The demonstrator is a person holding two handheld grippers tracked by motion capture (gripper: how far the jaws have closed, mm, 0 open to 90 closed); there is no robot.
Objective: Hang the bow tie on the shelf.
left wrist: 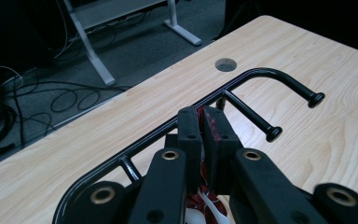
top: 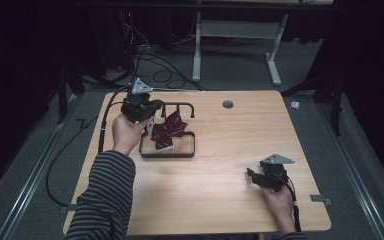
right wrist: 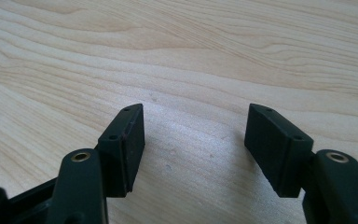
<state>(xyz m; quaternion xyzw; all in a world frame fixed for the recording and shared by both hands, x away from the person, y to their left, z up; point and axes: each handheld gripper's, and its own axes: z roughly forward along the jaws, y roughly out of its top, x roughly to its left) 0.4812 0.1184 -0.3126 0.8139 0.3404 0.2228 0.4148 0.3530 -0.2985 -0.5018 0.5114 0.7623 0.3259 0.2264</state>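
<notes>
While the left gripper (top: 149, 117) pinches a maroon cloth (top: 168, 130) above the black rack (top: 168, 148), the right gripper (top: 254, 176) rests wide-jawed on the pale wooden table (top: 220, 200) over grey carpet (top: 360, 165).

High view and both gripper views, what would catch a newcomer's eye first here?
First, the dark red patterned cloth, draped at the black wire rack on the far left part of the wooden table. The left gripper holds it, jaws shut on a fold of the cloth beside the rack's top rail. The right gripper rests low over bare wood near the table's right edge, jaws wide open with nothing between them.
</notes>
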